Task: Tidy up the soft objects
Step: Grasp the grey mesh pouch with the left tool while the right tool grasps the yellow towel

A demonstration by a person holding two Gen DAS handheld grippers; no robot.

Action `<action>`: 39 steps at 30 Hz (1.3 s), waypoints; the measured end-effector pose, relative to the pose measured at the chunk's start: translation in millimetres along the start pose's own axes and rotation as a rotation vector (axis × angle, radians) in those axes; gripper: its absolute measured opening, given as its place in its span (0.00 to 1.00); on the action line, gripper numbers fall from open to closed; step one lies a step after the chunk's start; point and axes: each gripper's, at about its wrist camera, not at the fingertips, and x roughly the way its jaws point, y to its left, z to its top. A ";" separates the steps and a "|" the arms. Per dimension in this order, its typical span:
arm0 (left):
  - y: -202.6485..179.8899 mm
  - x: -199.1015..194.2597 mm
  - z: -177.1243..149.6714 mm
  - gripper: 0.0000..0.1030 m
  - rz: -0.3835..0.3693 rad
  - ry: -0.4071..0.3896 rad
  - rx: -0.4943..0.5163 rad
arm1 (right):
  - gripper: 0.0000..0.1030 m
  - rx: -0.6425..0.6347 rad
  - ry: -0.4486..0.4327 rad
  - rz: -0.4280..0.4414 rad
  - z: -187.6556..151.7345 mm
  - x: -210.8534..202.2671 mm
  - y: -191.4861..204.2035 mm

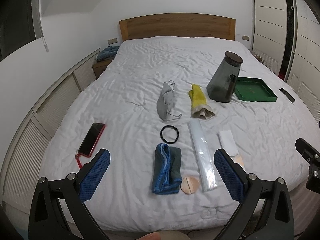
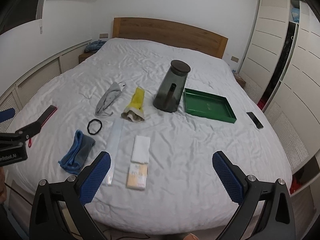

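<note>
On the white bed lie a folded blue-and-grey cloth, a black hair band, a grey face mask, a yellow rubber glove, a round beige puff, a clear plastic sleeve and a white tissue pack. My left gripper is open, hovering just above the folded cloth. My right gripper is open over bare sheet, right of a beige packet.
A grey jug with a dark lid stands beside a green tray. A red-cased phone lies at the left; a black phone at the right edge. Wooden headboard behind, wardrobes on the right.
</note>
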 end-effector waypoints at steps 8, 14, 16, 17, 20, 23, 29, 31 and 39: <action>-1.0 27.0 13.2 0.99 0.023 0.012 0.004 | 1.00 0.000 -0.022 0.018 19.3 27.3 7.9; -0.8 63.1 27.6 0.99 0.053 0.032 0.001 | 1.00 0.006 -0.020 0.036 36.3 62.5 14.0; -0.5 75.5 32.4 0.99 0.064 0.036 0.001 | 1.00 0.015 -0.009 0.044 44.7 84.3 16.7; -0.4 82.3 35.1 0.99 0.069 0.040 0.002 | 1.00 0.019 -0.004 0.048 48.6 92.6 16.6; 0.3 107.3 43.3 0.99 0.082 0.059 0.003 | 1.00 0.040 0.012 0.064 62.5 125.3 16.7; 0.6 137.5 53.1 0.99 0.096 0.076 0.003 | 1.00 0.044 0.024 0.073 75.5 162.7 18.4; -2.5 211.7 75.9 0.99 0.084 0.129 0.016 | 1.00 0.038 0.080 0.086 97.0 268.5 32.6; -5.2 248.3 88.3 0.99 0.074 0.153 0.025 | 1.00 0.043 0.099 0.093 102.9 302.0 35.6; -18.4 381.2 115.9 0.99 0.075 0.290 0.063 | 1.00 0.049 0.207 0.102 114.0 447.1 48.4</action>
